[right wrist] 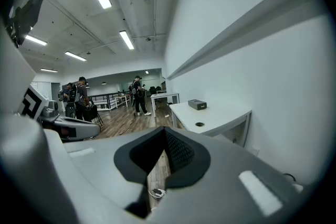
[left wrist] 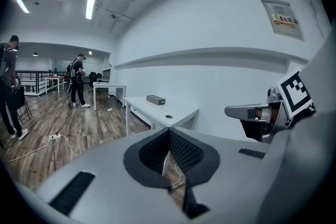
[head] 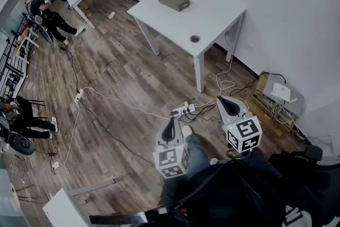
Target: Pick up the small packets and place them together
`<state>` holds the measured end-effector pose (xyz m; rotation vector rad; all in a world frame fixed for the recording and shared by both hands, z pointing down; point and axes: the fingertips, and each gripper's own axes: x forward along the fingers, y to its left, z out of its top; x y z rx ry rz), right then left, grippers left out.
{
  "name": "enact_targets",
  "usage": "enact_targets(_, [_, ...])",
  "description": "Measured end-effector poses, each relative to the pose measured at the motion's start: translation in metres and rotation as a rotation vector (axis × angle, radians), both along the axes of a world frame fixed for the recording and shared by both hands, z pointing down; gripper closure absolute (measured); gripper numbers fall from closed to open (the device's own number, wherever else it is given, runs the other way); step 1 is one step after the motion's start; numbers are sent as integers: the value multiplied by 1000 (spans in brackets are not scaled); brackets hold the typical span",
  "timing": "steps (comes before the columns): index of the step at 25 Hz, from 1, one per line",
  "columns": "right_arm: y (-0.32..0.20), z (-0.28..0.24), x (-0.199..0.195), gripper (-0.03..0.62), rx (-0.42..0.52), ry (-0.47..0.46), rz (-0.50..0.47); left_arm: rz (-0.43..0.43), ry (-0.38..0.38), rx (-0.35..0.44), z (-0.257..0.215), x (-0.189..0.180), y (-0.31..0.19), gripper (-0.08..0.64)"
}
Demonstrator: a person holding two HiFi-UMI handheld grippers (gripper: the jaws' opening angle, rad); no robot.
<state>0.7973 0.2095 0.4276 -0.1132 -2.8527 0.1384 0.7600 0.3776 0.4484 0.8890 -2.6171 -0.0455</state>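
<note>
The grey left gripper [head: 171,126] sat in the lower middle of the head view. Its two jaws were pressed together with nothing between them. In the left gripper view the black pads [left wrist: 184,150] met at the tip, and only a thin strip of floor showed under them.

The grey right gripper [head: 225,100] was just to the right of it and a bit higher in the frame. Its jaws were squeezed tight too, and it held nothing. Each gripper had a white cube with black squares at its back.

A flat dark box [head: 173,0] lay on the far corner of a white square table [head: 212,16], in the upper middle of the head view. It was well apart from both grippers. Whether the small packets were in it could not be told. A round hole [head: 195,38] was in the table top, nearer the front edge.

A white power strip [head: 182,110] lay on the brown wood floor [head: 117,72] between the table and the grippers, with thin cables around it. A person in dark clothes [head: 48,14] stood in the upper left.
</note>
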Motion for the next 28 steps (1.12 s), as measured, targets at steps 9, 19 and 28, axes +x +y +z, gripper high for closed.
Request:
enact_targets(9, [0,-18,-135,594,29,-11,13,24,-20,12,-23,-137,-4,559])
enact_targets(19, [22,-15,-247,594,8,-1,26,5,0,-4,-19,-242,28,560])
enact_targets(28, [31,-8,-296,594,7,24,8,-80,27,8,-8,-293,51,560])
